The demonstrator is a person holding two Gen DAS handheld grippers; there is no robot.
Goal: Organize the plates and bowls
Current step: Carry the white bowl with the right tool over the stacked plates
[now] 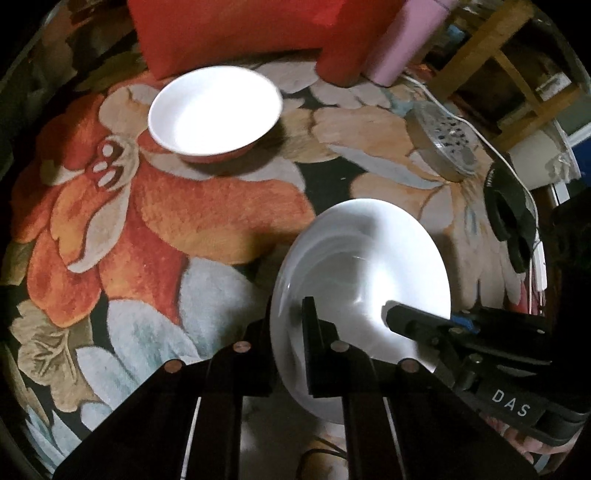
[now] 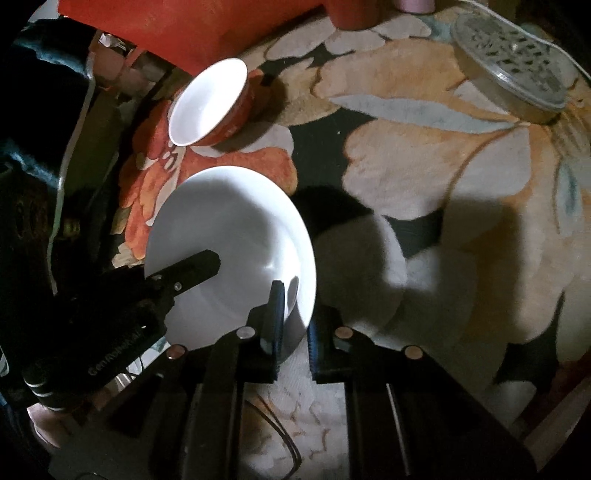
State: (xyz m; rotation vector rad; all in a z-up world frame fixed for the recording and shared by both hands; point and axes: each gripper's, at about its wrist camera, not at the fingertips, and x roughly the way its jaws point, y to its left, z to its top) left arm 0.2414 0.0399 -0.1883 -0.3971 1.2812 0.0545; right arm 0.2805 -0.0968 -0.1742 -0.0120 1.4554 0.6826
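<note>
The white plate (image 1: 365, 273) hangs tilted just above the flowered rug (image 1: 155, 221), pinched at opposite rims, most likely because one grip on so wide and slick a dish would let it swing. The left gripper (image 1: 290, 317) has its fingers (image 1: 308, 314) pressed onto the plate's near-left rim, and the right gripper (image 2: 291, 306) clamps the opposite edge the same way, both nearly shut on the thin rim. Beyond the plate, the red-sided bowl (image 1: 216, 114) sits on the rug near a red cushion (image 1: 229, 26), perhaps the stacking spot.

Red cushion (image 1: 229, 33) cropped at top edge.
</note>
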